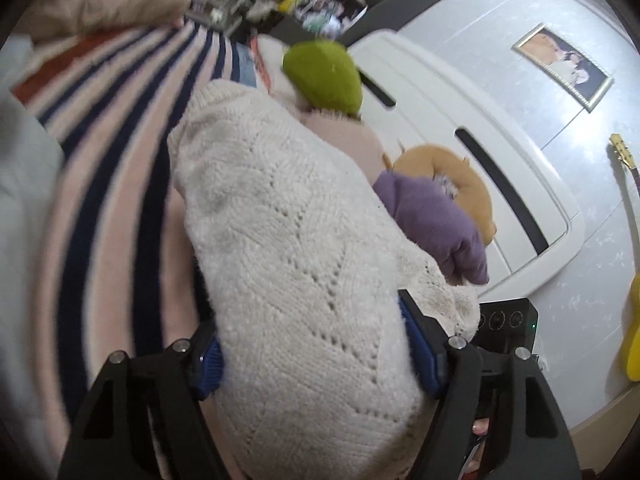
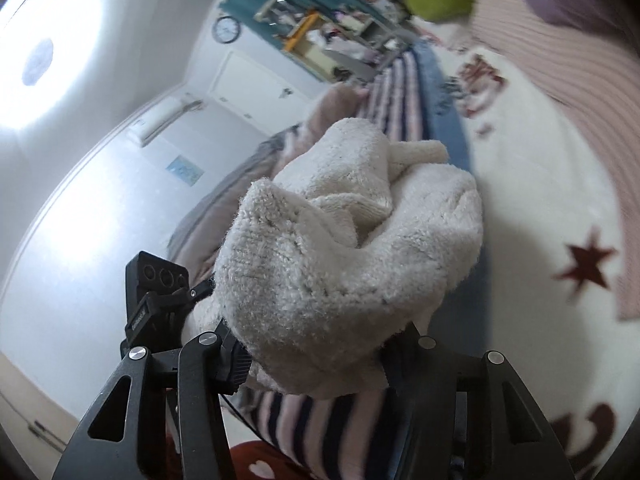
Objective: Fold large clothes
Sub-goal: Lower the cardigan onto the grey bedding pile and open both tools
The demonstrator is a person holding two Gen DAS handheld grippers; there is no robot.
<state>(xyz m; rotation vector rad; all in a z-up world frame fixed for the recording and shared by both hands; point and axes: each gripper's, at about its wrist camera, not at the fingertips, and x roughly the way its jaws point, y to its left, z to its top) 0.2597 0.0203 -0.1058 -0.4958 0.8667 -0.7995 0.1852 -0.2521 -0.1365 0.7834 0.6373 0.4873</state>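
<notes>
A cream knitted sweater [image 1: 296, 248], with a zigzag eyelet pattern, is bunched into a thick bundle between the left gripper's [image 1: 320, 344] blue pads [image 1: 420, 344]. Its fuzzy folds [image 2: 340, 248] also mound between the right gripper's [image 2: 316, 360] fingers.

- Left wrist view: sweater [image 1: 288, 264] bunched between the left gripper [image 1: 320, 352] pads, spilling toward 12 o'clock.
- Striped blanket [image 1: 120, 152] under the sweater, running to 10 o'clock.
- Round cushion [image 1: 324, 74] at 12 o'clock beyond the sweater; two plush toys [image 1: 436, 208] at 2 o'clock, beside it.
- Headboard [image 1: 472, 136] behind the toys, framed picture [image 1: 564, 66] on the wall at 2 o'clock.
- Right wrist view: sweater piled over the right gripper [image 2: 316, 360], fleece throw [image 2: 540, 184] at 3 o'clock.
</notes>
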